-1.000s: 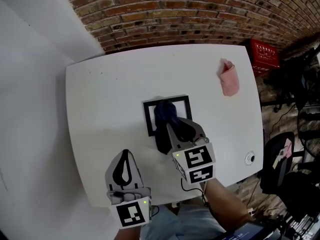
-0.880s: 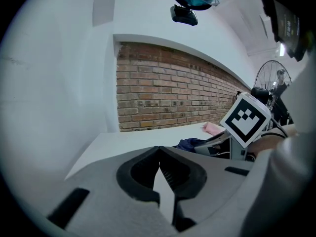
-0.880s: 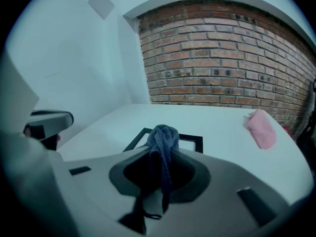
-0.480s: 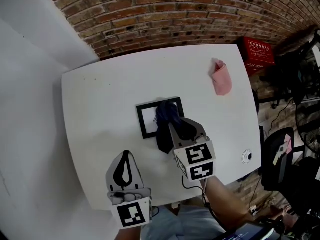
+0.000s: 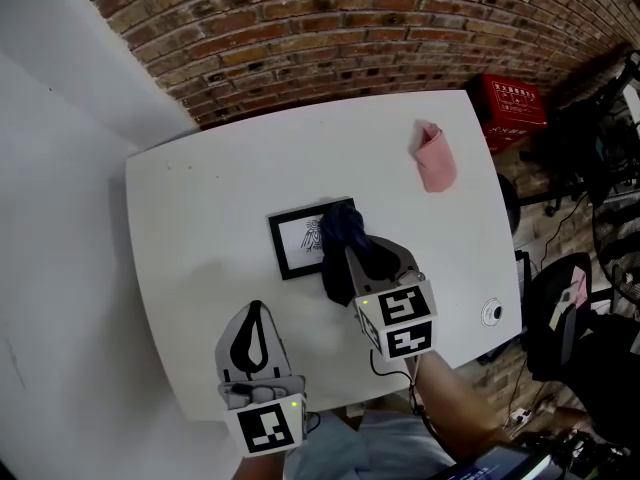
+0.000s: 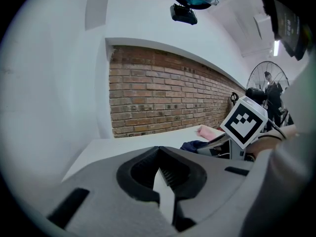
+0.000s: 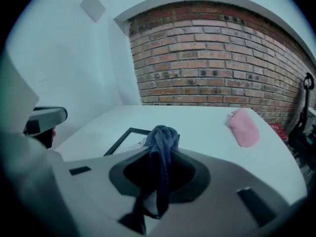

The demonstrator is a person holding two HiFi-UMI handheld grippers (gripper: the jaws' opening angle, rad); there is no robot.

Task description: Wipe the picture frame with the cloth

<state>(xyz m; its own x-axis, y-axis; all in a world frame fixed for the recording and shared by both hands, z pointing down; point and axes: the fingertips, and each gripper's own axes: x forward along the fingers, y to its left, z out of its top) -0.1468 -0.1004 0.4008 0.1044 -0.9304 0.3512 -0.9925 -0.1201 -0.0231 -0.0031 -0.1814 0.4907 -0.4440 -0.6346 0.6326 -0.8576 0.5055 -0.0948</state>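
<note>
A black picture frame (image 5: 296,244) with a white picture lies flat near the middle of the white table (image 5: 220,198). My right gripper (image 5: 348,236) is shut on a dark blue cloth (image 5: 339,234), and the bunched cloth rests on the frame's right part. In the right gripper view the dark blue cloth (image 7: 161,141) sticks out past the jaws over the picture frame (image 7: 127,138). My left gripper (image 5: 250,330) hovers near the table's front edge, left of the right one, shut with nothing in it; in the left gripper view its jaws (image 6: 161,168) meet.
A pink cloth (image 5: 434,158) lies at the table's far right corner, also visible as the pink cloth (image 7: 243,127) in the right gripper view. A small round white object (image 5: 490,314) sits near the right edge. A brick wall (image 5: 380,28) runs behind; a red crate (image 5: 515,102) and office chairs stand at right.
The right gripper has slid the blue cloth rightward across the frame, from its middle to its right part, uncovering more of the picture. The left gripper has stayed put.
</note>
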